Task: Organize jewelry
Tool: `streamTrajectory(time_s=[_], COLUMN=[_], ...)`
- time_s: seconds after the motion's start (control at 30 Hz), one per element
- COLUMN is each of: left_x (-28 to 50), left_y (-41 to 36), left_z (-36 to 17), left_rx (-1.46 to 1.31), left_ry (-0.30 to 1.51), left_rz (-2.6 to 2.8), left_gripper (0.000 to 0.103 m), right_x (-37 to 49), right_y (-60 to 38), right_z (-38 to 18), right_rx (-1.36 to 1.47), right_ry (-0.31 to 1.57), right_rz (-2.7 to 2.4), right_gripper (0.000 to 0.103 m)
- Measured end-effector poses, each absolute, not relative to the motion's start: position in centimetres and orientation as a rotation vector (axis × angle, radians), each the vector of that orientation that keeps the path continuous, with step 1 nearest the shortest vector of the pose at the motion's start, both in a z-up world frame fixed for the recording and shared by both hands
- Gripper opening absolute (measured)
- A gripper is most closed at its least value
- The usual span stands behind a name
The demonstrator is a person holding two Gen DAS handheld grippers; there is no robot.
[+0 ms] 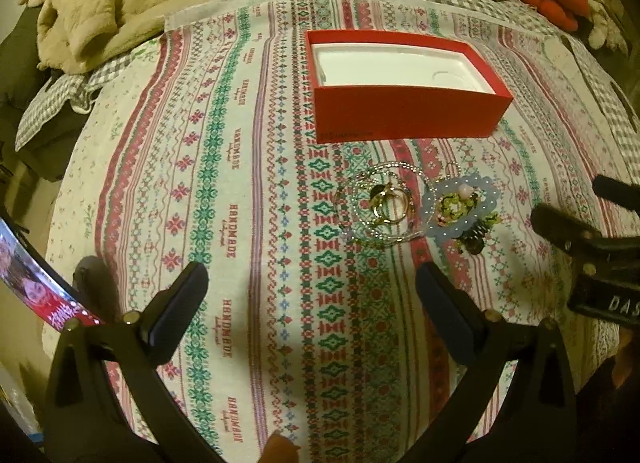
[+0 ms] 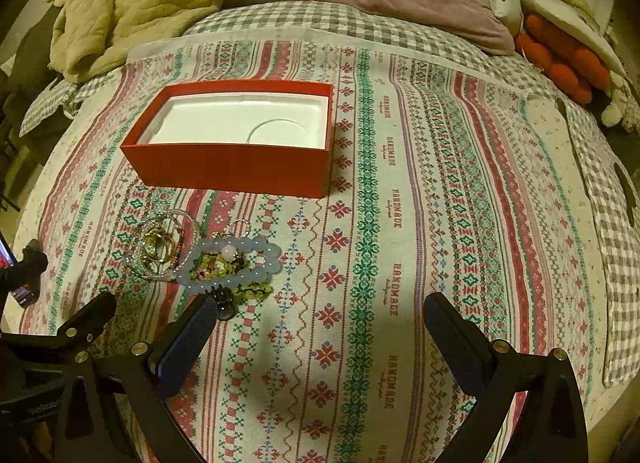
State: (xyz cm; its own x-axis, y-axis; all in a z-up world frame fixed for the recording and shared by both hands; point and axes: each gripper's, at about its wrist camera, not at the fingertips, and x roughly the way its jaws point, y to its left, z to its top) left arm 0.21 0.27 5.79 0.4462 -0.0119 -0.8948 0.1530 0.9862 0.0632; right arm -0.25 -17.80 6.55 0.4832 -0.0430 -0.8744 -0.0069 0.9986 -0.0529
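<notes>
Patterned bedspread point(image 1: 224, 183) carries a red box point(image 1: 404, 111) at twelve o'clock; jewelry point(image 1: 416, 207) lies just below; left gripper point(image 1: 312, 295) and right gripper point(image 2: 320, 327) both gape wide, empty.

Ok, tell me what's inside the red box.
The red box holds only a white molded insert with a round recess; no jewelry lies in it. Anything beneath the insert is covered.

I can't separate the tangled gold rings point(image 1: 390, 203) inside the bead coil, frame centre. Small print on the red box point(image 1: 404, 111) front wall is unreadable. Screen point(image 1: 36, 283) at left edge is cut off.
</notes>
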Motion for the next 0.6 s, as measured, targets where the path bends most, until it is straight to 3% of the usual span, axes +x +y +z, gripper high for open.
streamTrajectory(time_s=[0.5,0.6], left_x=[3.7,4.6], left_y=[2.3,2.8], left_z=[7.1,6.8], left_rx=[0.122,0.059], left_ry=[1.154,1.170], left_rz=[-0.176,-0.206], left_gripper=[0.103,0.102], right_x=[2.7,3.2], right_y=[-21.1,-21.4], right_z=[7.0,6.7], right_rx=[0.093,0.130], right_ry=[1.178,1.187], right_rz=[0.019,0.041], right_gripper=[0.103,0.095])
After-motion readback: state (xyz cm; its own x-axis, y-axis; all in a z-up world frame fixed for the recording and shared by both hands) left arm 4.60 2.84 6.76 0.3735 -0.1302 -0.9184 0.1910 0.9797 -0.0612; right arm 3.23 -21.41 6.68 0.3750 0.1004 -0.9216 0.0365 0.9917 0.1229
